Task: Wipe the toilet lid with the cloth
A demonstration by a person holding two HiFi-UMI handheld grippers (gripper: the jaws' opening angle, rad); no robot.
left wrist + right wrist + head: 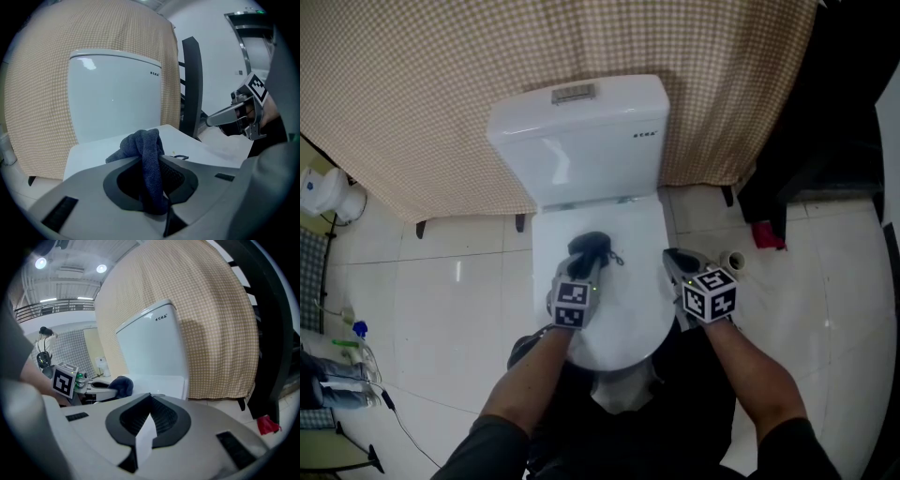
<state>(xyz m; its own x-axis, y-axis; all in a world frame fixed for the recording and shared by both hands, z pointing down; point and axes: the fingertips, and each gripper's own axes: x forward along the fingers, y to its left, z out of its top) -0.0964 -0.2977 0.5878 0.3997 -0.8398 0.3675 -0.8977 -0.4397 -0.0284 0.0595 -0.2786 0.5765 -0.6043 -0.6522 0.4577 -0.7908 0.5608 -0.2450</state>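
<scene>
The white toilet lid [630,305] is down, below the tank [581,141]. My left gripper [584,262] rests over the lid's back left part, shut on a dark blue cloth [590,247]. In the left gripper view the cloth [140,143] bunches up from between the jaws of the left gripper [157,159] and hangs onto the lid [93,152]. My right gripper [668,255] hovers by the lid's right edge, shut on nothing. In the right gripper view its jaws meet at the tip of the right gripper [151,397], and the cloth [121,385] shows to the left.
A beige checked curtain [441,94] hangs behind the tank. On the tiled floor lie a paper roll [733,261] and a red object [769,234] to the right, with bottles [356,342] and a white container [328,192] to the left. Dark furniture [825,112] stands at right.
</scene>
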